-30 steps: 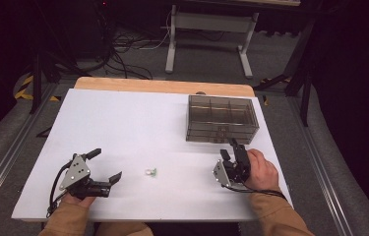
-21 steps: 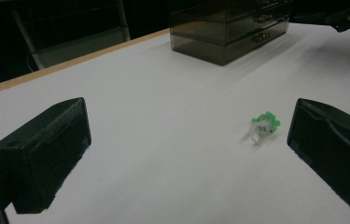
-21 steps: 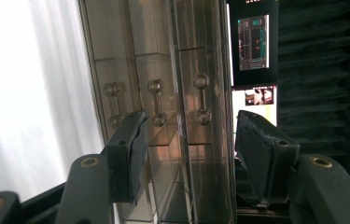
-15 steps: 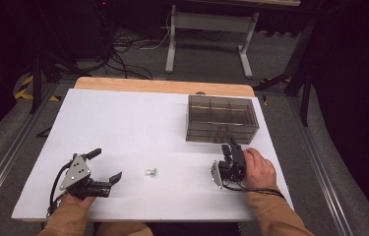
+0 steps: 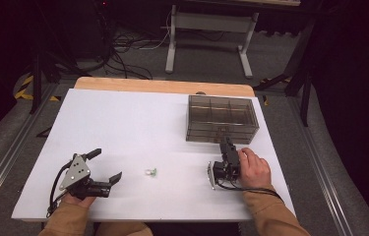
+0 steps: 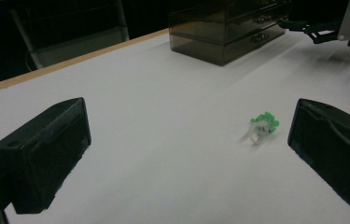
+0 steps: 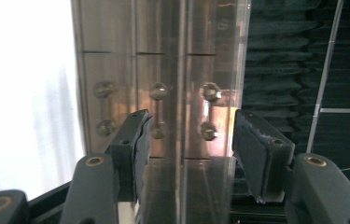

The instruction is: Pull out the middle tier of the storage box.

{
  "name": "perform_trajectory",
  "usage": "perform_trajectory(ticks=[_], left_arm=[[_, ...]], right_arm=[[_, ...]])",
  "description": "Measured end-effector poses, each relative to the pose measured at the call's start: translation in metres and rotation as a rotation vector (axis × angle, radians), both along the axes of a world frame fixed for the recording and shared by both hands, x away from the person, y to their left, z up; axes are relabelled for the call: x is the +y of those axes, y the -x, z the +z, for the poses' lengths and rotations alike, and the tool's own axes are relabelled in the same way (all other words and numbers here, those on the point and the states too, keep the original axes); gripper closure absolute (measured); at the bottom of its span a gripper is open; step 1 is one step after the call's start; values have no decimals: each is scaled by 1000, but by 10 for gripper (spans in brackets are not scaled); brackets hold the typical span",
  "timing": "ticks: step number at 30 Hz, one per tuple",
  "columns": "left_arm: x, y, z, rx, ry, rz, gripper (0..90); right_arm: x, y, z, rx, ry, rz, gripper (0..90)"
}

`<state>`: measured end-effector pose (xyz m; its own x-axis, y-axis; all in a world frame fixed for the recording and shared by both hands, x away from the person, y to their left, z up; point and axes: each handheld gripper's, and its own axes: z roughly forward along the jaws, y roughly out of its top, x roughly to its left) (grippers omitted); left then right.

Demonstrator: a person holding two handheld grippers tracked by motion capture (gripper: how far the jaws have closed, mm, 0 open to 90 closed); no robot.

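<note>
Drawer handles on the smoky plastic organizer box (image 5: 222,120) are what our work is about now, so we describe the scene from left to right. At the left, our left gripper (image 5: 104,169) rests low near the front edge of the white table (image 5: 123,118), and its jaws stand wide apart with nothing between them. A little to its right lies a small clear and green piece (image 5: 150,172), alone on the bare surface and apart from both grippers. Further right, our right gripper (image 5: 227,147) points at the front of the box, which stands at the far right part of the table. In the right gripper view its jaws have just been closing and now stand half apart. A small bar handle (image 7: 207,112) of a drawer is between them, but the pads (image 7: 142,140) do not yet press on anything that we can see.

We judge that the box is light, stiff and smooth, so it may slide on the table when we pull. The handle is thin and hard, probably slippery. We should take it at the middle of the bar, squarely, and pull straight and slowly.
</note>
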<state>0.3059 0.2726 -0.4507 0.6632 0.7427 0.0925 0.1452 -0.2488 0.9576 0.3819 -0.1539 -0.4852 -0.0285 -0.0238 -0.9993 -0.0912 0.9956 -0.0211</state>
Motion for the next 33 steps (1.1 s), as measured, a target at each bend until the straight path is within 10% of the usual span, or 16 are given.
perform_trajectory(ticks=[12,33], left_arm=[[0,0,0,2,1,3,3],[0,0,0,7,4,2,2]], right_arm=[[2,-7,-15,-35,3,-11,494],[-6,-23,-11,33,48,-37,720]])
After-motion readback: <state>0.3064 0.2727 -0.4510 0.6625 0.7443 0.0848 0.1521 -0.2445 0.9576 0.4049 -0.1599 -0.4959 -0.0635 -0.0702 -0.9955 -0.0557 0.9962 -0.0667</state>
